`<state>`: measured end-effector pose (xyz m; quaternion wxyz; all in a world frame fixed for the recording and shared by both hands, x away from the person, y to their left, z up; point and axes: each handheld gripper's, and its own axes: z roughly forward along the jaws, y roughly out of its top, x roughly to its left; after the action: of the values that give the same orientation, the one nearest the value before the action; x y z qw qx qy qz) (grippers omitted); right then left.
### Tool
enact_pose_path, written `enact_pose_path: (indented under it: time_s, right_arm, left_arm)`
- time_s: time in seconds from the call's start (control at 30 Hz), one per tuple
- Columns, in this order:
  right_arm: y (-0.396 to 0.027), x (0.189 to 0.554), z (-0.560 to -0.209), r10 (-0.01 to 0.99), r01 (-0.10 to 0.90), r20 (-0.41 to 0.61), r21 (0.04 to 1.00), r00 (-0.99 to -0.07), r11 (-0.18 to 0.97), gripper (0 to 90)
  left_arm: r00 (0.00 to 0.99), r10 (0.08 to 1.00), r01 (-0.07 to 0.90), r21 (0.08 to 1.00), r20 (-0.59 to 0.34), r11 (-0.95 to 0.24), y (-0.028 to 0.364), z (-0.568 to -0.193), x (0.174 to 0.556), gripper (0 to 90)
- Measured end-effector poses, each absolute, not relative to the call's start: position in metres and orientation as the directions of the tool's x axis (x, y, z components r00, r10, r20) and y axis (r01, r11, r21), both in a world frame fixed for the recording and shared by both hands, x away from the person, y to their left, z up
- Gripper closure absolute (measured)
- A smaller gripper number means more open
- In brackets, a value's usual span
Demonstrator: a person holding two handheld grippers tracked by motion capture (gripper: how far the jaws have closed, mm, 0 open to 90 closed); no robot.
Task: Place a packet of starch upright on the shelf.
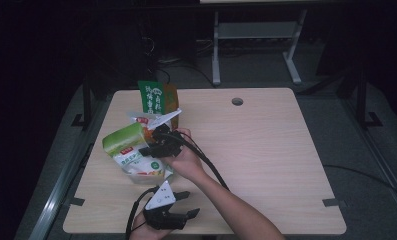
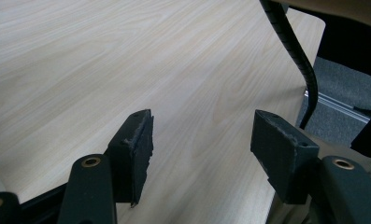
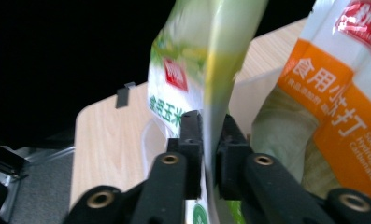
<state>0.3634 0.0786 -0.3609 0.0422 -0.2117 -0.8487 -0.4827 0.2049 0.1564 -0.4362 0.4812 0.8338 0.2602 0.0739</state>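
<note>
Setting: pale wooden table (image 1: 266, 150), dark room, a cluster of food pouches at its left side.
Right gripper (image 3: 210, 140): fingers (image 3: 191, 135) clenched on the thin edge of the green-and-white plastic pouch (image 1: 128, 150); the film runs straight up between them.
Pouch position: tilted, lower end among the other packs, long axis rising away from the fingers.
Neighbours: orange-and-white soda pouch (image 3: 342, 93) just beside it, on its right in the right gripper view; dark green upright packet (image 1: 153, 97) behind.
Left gripper (image 1: 178, 205): fingers (image 2: 136, 149) released, spread over bare table, near the front edge.
Nearer hand: the right one; the left is well apart from the pouches.
Judgement: grip looks slight; the pouch could slip.
</note>
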Motion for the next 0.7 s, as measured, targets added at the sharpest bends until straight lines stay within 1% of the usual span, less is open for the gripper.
enact_pose_path:
  time_s: [0.1,0.23,0.37,0.6,0.63,0.7]
  right_arm:
    - [0.075,0.364,-0.353,0.323,0.383,0.251,0.802,-0.913,0.458,82.3]
    - [0.074,0.361,-0.352,0.325,0.357,0.21,0.783,-0.922,0.509,87.4]
    - [0.07,0.359,-0.354,0.322,0.341,0.187,0.777,-0.928,0.53,88.4]
    - [0.053,0.359,-0.365,0.341,0.359,0.191,0.758,-0.92,0.544,88.6]
    - [0.05,0.358,-0.367,0.347,0.38,0.213,0.752,-0.913,0.538,88.5]
    - [0.044,0.36,-0.372,0.356,0.394,0.224,0.746,-0.907,0.537,88.2]
  left_arm:
    - [0.854,0.504,0.368,0.837,-0.132,-0.405,0.156,-0.437,0.205,38.5]
    - [0.852,0.506,0.369,0.839,-0.134,-0.4,0.156,-0.438,0.206,38.5]
    - [0.852,0.506,0.37,0.836,-0.133,-0.404,0.157,-0.438,0.207,38.5]
    - [0.852,0.506,0.371,0.836,-0.135,-0.403,0.156,-0.438,0.207,38.4]
    - [0.852,0.505,0.371,0.836,-0.134,-0.404,0.156,-0.438,0.207,38.3]
    - [0.851,0.507,0.374,0.836,-0.138,-0.401,0.155,-0.439,0.208,38.1]
